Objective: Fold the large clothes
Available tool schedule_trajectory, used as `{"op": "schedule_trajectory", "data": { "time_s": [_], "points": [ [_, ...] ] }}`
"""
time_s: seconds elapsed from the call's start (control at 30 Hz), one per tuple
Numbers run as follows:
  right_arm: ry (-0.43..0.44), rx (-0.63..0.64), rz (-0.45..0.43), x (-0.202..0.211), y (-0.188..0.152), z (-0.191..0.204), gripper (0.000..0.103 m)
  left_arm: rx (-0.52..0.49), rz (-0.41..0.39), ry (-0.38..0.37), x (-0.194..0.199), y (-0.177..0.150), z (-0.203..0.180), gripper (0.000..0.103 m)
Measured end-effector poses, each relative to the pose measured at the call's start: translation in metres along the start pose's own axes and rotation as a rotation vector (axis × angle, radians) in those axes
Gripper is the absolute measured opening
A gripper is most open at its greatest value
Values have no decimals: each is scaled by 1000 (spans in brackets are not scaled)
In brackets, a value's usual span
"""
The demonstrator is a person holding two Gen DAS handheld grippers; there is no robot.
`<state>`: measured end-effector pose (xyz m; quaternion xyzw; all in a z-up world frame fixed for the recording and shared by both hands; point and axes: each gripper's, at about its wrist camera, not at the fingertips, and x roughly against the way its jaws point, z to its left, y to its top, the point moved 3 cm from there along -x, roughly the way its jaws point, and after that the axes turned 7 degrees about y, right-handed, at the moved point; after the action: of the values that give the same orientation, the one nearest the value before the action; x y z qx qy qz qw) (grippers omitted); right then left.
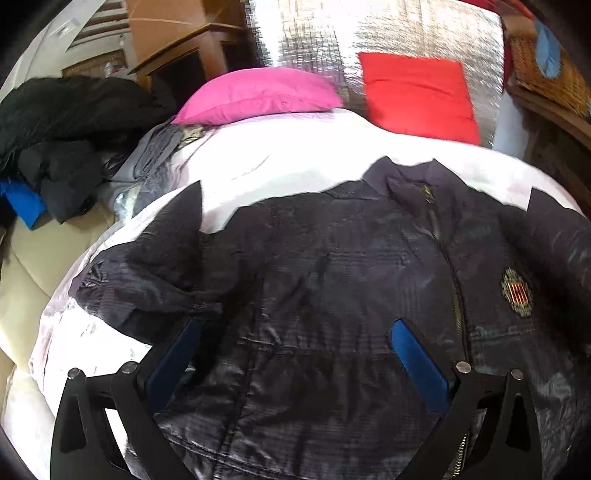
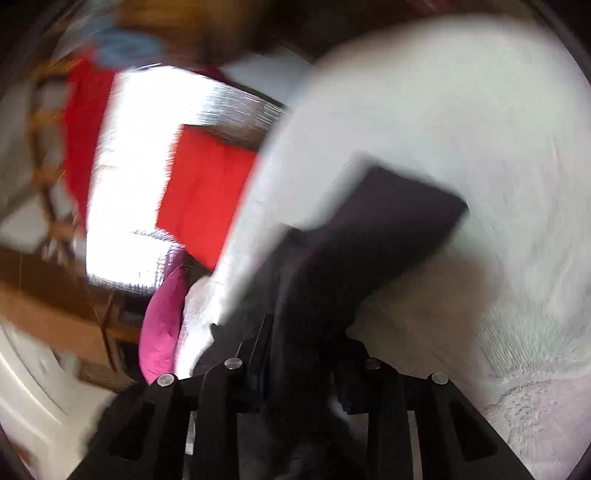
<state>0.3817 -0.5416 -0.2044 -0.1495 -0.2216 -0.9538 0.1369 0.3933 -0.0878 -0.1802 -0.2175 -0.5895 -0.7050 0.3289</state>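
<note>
A dark navy zip jacket (image 1: 332,280) with a chest badge (image 1: 517,291) lies front-up, spread on the white bed cover (image 1: 295,155). Its left sleeve (image 1: 155,258) is bent back over the cover. My left gripper (image 1: 295,354) is open, with its blue-padded fingers (image 1: 417,365) hovering just above the jacket's lower left front, holding nothing. In the blurred right wrist view my right gripper (image 2: 303,343) is shut on the jacket's other sleeve (image 2: 369,236). The sleeve is lifted, and its cuff end stretches away over the cover (image 2: 443,110).
A pink pillow (image 1: 258,96) and a red cushion (image 1: 417,96) lie at the head of the bed against a silver quilted headboard (image 1: 369,29). A pile of dark clothes (image 1: 62,125) sits left of the bed. Wooden furniture (image 1: 184,48) stands behind; a wicker basket (image 1: 546,70) is at right.
</note>
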Motion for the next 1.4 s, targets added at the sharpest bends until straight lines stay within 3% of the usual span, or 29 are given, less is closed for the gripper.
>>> {"op": "schedule_trajectory", "data": {
  "time_s": [0.13,0.23,0.37,0.5,0.53,0.57,0.6,0.67,0.73,0.8,0.9,1.0,1.1,1.17,1.23,1.33,1.4],
  "points": [
    [136,232,19,6,-30,79,29,56,-12,21,2,5,26,103],
    [210,358,115,-7,-74,125,29,94,-15,42,2,5,46,103],
    [278,443,334,-46,-147,161,30,151,-12,65,1,3,76,103],
    [263,443,604,-74,-218,162,33,236,-3,82,0,0,108,103],
    [254,434,677,-80,-234,160,50,259,4,81,-2,0,113,103],
    [247,430,747,-82,-249,159,85,281,11,78,-4,-1,119,103],
    [260,431,791,-81,-259,160,94,297,19,75,-6,-1,123,103],
    [282,457,835,-72,-271,156,94,313,29,75,-9,-1,126,103],
    [298,479,819,-56,-264,155,94,320,29,63,-9,-2,125,103],
    [340,472,746,-32,-238,151,94,306,17,22,-5,-1,116,103],
    [302,425,576,-12,-183,141,94,236,-42,-74,10,2,87,103],
    [54,375,334,6,-119,100,94,97,-132,-174,30,3,40,103],
    [-143,296,223,10,-83,52,93,20,-183,-239,42,6,-1,103],
    [-207,246,221,7,-73,29,93,-30,-197,-250,42,8,-28,103],
    [-214,220,236,3,-68,18,92,-86,-200,-236,38,9,-54,103],
    [-255,255,252,-12,-68,9,92,-170,-174,-161,21,7,-85,103],
    [-272,260,285,-25,-67,0,84,-168,-121,-121,7,5,-89,103]
  ]
}}
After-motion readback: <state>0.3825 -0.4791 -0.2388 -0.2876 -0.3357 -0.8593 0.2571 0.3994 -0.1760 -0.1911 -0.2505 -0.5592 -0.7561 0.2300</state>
